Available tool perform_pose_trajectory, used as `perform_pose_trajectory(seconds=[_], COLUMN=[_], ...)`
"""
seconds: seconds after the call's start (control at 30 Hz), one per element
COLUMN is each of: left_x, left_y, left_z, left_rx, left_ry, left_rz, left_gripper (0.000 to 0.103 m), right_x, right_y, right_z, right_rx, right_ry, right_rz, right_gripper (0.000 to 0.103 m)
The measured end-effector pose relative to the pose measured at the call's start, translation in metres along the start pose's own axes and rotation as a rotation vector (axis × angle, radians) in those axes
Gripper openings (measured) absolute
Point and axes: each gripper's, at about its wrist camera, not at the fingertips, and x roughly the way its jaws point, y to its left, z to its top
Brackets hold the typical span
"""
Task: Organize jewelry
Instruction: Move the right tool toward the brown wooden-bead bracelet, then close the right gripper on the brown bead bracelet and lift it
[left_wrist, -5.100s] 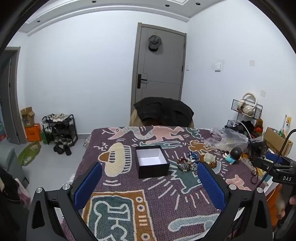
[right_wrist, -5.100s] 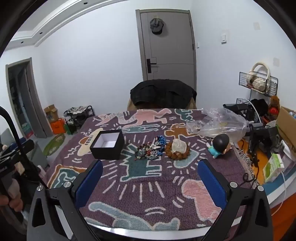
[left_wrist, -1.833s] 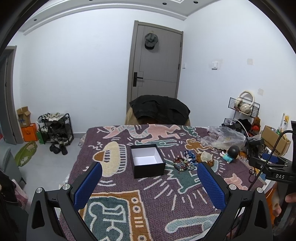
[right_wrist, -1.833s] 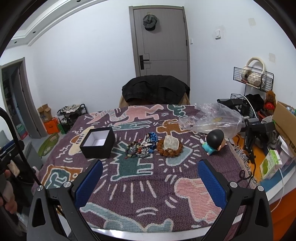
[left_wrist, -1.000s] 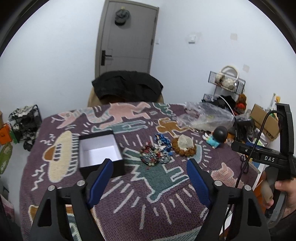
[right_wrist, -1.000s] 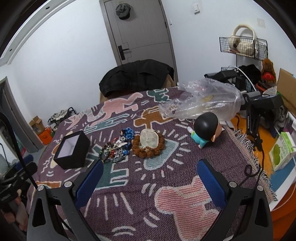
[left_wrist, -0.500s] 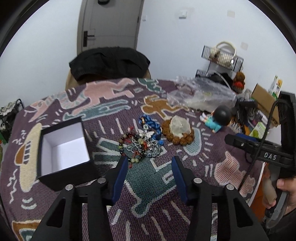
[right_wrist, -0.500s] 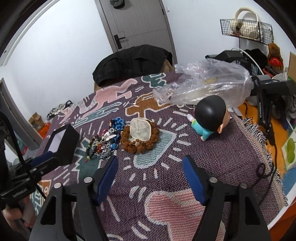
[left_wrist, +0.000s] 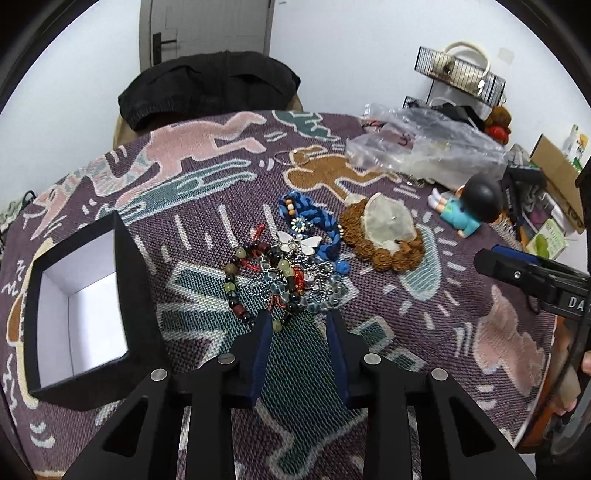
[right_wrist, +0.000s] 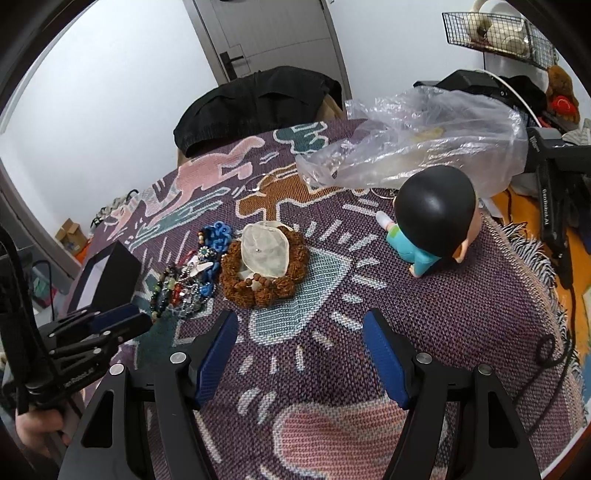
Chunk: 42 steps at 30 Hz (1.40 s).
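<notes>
Lying in a tangled heap on the counter's woven cloth (left_wrist: 436, 332), the bead bracelets (left_wrist: 284, 280) sit just right of the black box (left_wrist: 83, 306), which is empty and open on top. The left tongs (left_wrist: 300, 325) are narrow but hold nothing, with their tips right at the near edge of the heap. The beads, chains and a white butterfly charm (left_wrist: 301, 243) are all mixed up, so a pinch here could drag many pieces at once, or a strand could slip out and drop beside the box. The brown bead ring (right_wrist: 264, 269) lies just past the heap. The right tongs (right_wrist: 300, 334) are wide and hold nothing, near that ring.
</notes>
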Motion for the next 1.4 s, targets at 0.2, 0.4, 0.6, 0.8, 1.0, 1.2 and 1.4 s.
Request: perform_pose_trajectory(seconds=[0.2,0.4,0.6,0.8,1.0,1.2,1.4], left_x=[0.019,0.018,-0.001,-0.019,-0.031,-0.04,-0.046], left_y=[0.003,0.007,0.014,0.023,0.028,0.036,0.045], left_z=[0.001,0.005,0.011,0.019,0.024,0.028,0.027], left_rx=[0.012,0.012,-0.008,-0.032,-0.047,-0.062,-0.083], left_ry=[0.031,0.021,-0.035,-0.083,-0.12,-0.15,-0.162], left_rz=[0.014,0.002,-0.004,-0.011,-0.029,-0.038,-0.032], left_gripper=[0.028,0.008,0.008,0.008,0.008,0.008,0.008], right_x=[0.017,0.037,0.049,0.054,0.063,0.083,0.088], right_y=[-0.002,0.004,0.009,-0.004,-0.015,-0.006,0.004], right_z=[0.006,0.011,0.013,0.019,0.031,0.045,0.05], right_rx=[0.012,0.013,0.013,0.065,0.099,0.063,0.006], right_ry=[0.025,0.061,0.078,0.08,0.077,0.098,0.102], right_rz=[0.021,0.048,0.058,0.046,0.025,-0.022,-0.052], right_gripper=[0.071,0.071,0.065,0.042,0.038,0.035,0.021])
